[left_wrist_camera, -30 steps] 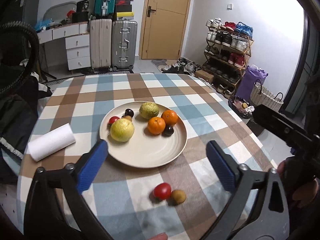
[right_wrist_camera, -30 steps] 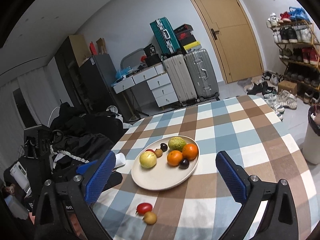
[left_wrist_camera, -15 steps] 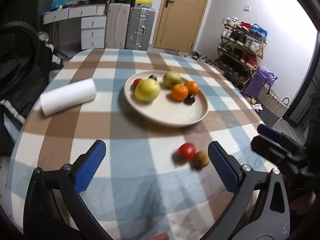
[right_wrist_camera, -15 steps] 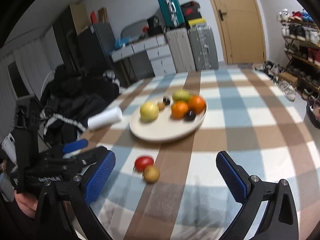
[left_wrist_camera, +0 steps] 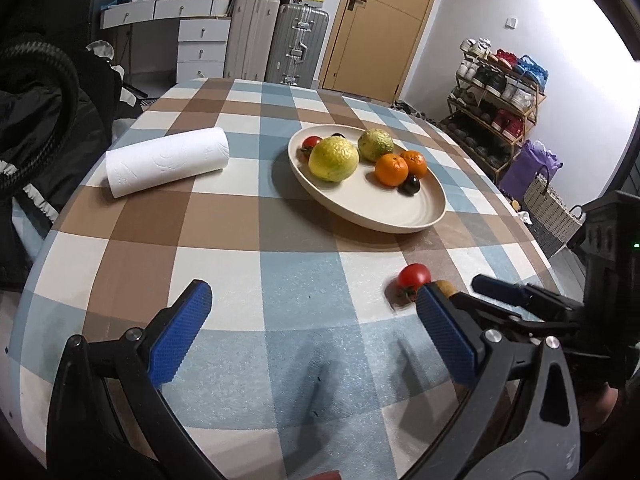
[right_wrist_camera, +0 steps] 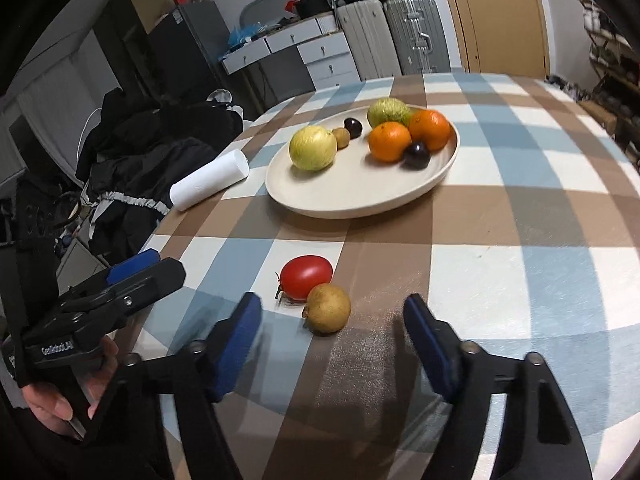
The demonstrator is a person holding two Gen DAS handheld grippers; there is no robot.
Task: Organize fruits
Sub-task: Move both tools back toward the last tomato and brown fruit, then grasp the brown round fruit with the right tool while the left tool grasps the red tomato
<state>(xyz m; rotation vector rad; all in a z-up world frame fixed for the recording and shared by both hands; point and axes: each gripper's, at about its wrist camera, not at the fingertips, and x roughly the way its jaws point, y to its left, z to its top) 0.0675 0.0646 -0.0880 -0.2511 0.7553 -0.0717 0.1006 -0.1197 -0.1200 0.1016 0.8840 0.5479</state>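
A beige plate (right_wrist_camera: pixel 360 196) (left_wrist_camera: pixel 368 208) on the checked tablecloth holds a yellow fruit (right_wrist_camera: pixel 313 148), a green fruit (right_wrist_camera: pixel 388 111), two oranges (right_wrist_camera: pixel 390 142), dark plums and a small kiwi. Loose on the cloth lie a red tomato (right_wrist_camera: pixel 306 277) (left_wrist_camera: pixel 414 275) and a brown kiwi (right_wrist_camera: pixel 328 308) touching it. My right gripper (right_wrist_camera: pixel 332 332) stands open, low over the table, with the brown kiwi just ahead between its fingers. My left gripper (left_wrist_camera: pixel 312 332) is open above bare cloth, with the tomato beyond its right finger.
A white paper-towel roll (left_wrist_camera: pixel 168 166) lies left of the plate. Dark clothing (right_wrist_camera: pixel 152 168) is piled past the table's left edge. Suitcases (left_wrist_camera: pixel 296 50), drawers, a door and a shoe rack (left_wrist_camera: pixel 496 92) stand behind. A hand (right_wrist_camera: pixel 60 396) holds the left gripper.
Both grippers have dropped lower and closer to the table. The right one has advanced up to the tomato and brown kiwi; the left view has swung left.
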